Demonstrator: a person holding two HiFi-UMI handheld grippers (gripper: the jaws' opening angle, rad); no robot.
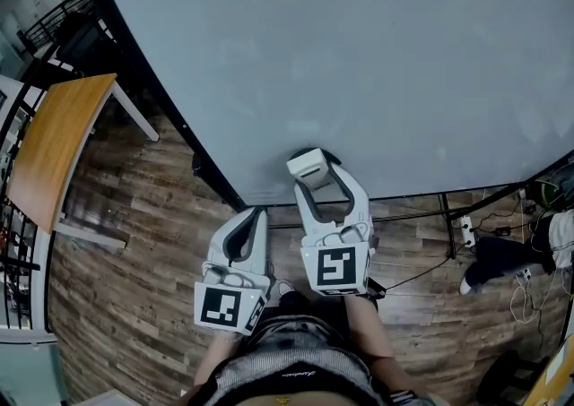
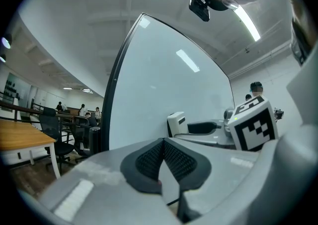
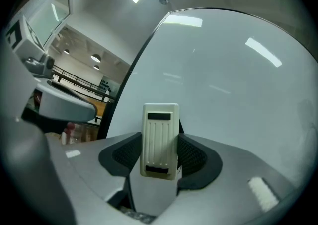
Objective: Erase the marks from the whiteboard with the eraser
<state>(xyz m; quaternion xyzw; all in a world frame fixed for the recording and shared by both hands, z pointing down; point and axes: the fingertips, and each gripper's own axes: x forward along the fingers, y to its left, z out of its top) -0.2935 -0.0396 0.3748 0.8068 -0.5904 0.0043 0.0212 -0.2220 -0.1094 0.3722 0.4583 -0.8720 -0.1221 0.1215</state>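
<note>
A large whiteboard (image 1: 359, 64) in a black frame fills the head view; no marks show on its surface. My right gripper (image 1: 311, 167) is shut on a cream-white eraser (image 3: 160, 139), held against the board near its bottom edge. The eraser (image 1: 308, 164) stands upright between the dark pads (image 3: 191, 155). My left gripper (image 1: 254, 214) hangs lower and to the left, just under the board's bottom edge, shut with nothing in it; its pads (image 2: 176, 158) meet. The left gripper view also shows the eraser (image 2: 176, 122) and the whiteboard (image 2: 164, 95).
A wooden table (image 1: 54, 149) stands at the left on the wood-plank floor (image 1: 134, 279). Cables and a power strip (image 1: 466, 232) lie on the floor at the right, beside the board's stand legs. People and chairs (image 2: 59, 119) show far off in the left gripper view.
</note>
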